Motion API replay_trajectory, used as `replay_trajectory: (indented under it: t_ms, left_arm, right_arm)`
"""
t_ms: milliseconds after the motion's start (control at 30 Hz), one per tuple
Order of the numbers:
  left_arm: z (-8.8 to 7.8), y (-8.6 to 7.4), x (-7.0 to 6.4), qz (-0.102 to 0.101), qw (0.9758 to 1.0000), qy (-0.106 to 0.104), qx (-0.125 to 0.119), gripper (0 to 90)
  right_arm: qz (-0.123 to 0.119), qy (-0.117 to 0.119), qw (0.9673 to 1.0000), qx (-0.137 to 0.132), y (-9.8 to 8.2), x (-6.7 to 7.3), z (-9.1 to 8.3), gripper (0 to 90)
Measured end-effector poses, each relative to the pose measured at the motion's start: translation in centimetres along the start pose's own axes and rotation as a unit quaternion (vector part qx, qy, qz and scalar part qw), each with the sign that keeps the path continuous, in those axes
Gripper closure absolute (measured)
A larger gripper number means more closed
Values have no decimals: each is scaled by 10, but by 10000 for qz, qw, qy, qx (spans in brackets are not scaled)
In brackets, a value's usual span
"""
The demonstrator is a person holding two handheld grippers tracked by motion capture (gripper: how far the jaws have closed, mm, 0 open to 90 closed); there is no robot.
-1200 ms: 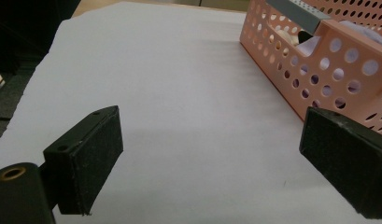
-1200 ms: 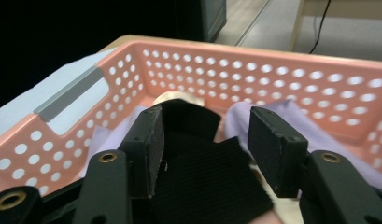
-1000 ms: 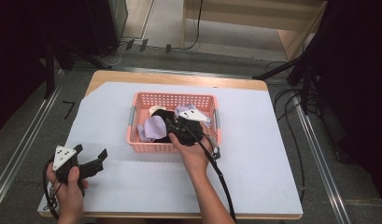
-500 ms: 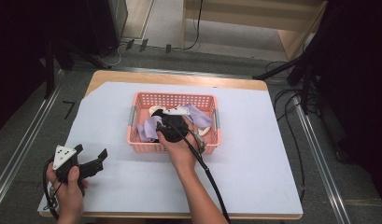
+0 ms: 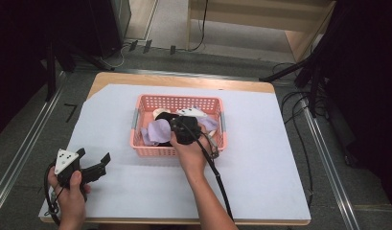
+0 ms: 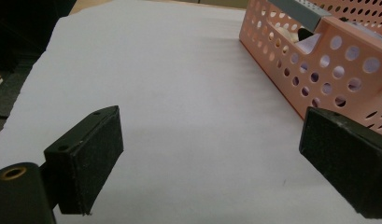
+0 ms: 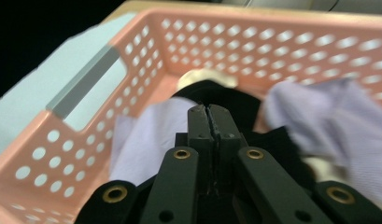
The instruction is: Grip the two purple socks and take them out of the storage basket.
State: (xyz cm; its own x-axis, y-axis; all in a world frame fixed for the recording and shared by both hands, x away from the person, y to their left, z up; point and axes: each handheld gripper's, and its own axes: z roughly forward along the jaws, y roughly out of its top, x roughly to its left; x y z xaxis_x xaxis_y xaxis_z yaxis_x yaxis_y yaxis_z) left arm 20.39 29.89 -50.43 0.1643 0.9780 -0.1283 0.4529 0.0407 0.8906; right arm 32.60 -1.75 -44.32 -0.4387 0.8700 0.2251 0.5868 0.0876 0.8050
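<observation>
A pink perforated basket (image 5: 177,99) stands mid-table and holds lilac cloth (image 5: 157,130), black cloth (image 5: 166,117) and a cream item. My right gripper (image 5: 171,122) reaches into it from the near side. In the right gripper view its jaws have just been closing and now meet pad to pad (image 7: 208,112). No cloth shows between them, and the tips lie against the black cloth (image 7: 235,100) beside the lilac cloth (image 7: 146,135). My left gripper (image 5: 103,162) rests open at the near left of the table, its pads (image 6: 90,158) wide apart over bare white cover, nothing between them.
A white sheet (image 5: 260,158) covers the wooden table. The basket (image 6: 338,60) has grey handles at its ends, and its corner sits just right of my left gripper's far jaw. A black cable (image 5: 220,182) trails from the right gripper along the forearm. Floor cables lie right of the table.
The right gripper shifted left inside the basket, then eased slightly back, and its jaws went from apart to together. The left hand and gripper stayed put.
</observation>
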Motion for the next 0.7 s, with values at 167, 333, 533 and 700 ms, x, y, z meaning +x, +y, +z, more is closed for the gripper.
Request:
replay_trajectory:
  t_ms: [167,333,533,700]
  left_arm:
    - [0,0,0,4,10000,-4,2,73]
    - [1,0,-1,45,10000,12,29,73]
    - [0,0,-1,39,10000,9,27,73]
    - [1,0,-1,29,10000,5,13,73]
  right_arm:
    - [257,-243,9990,-287,6,-26,-23,900]
    - [454,-248,9984,-222,5,-40,-29,895]
    - [395,197,9990,12,-2,-21,-6,712]
    - [71,107,9996,266,-1,-3,16,513]
